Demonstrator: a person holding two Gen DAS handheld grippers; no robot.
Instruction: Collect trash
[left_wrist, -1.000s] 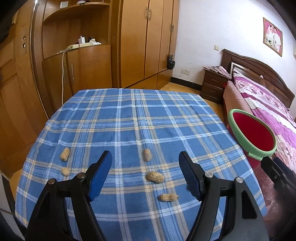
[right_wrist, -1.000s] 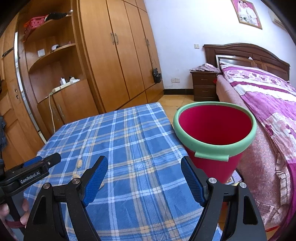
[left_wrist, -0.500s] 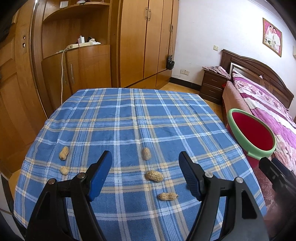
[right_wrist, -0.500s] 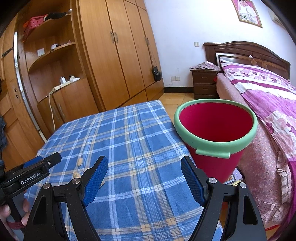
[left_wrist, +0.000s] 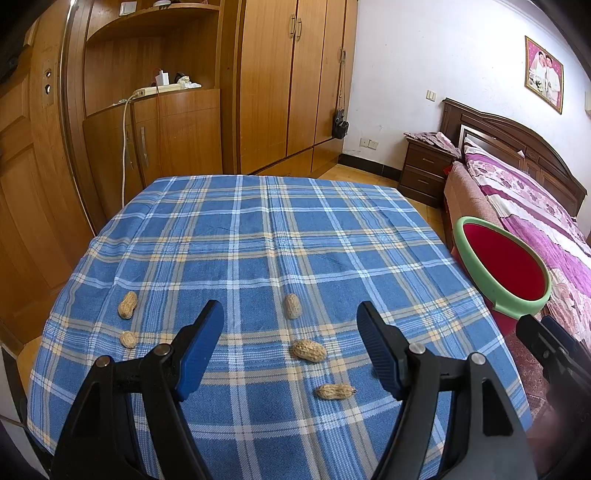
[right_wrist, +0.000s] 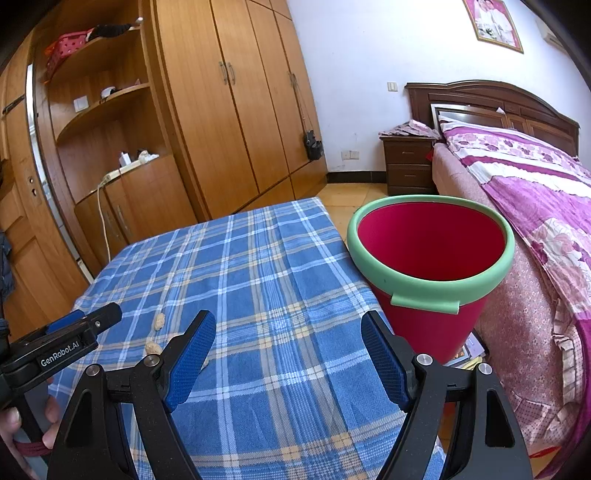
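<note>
A bench (left_wrist: 258, 240) covered in a blue plaid cloth carries five peanuts in their shells. Taking the red bin (right_wrist: 428, 258) with its green rim as the landmark: it stands on the floor just beside the bench's edge, between the bench and the bed (right_wrist: 524, 192) with the pink floral cover.

The left claw (left_wrist: 290, 343) hangs over the near part of the bench with its blue pads wide apart and nothing between them. Ahead of it, on the cloth, lie three peanuts in a loose line: one farthest from the camera (left_wrist: 292, 306), a fatter one in the middle (left_wrist: 309, 350), and the nearest one (left_wrist: 334, 391), which of the five lies closest to the bin. Two more peanuts sit well away from the bin, near the opposite edge of the bench: a larger one (left_wrist: 127, 304) and a small one (left_wrist: 128, 339) just below it.

The right claw (right_wrist: 288, 354) is also spread wide and empty, over the bench corner nearest the bin, with the bin's rim just past its right-hand pad. A hand (right_wrist: 22, 432) gripping the left tool shows at the lower left of the right wrist view.
</note>
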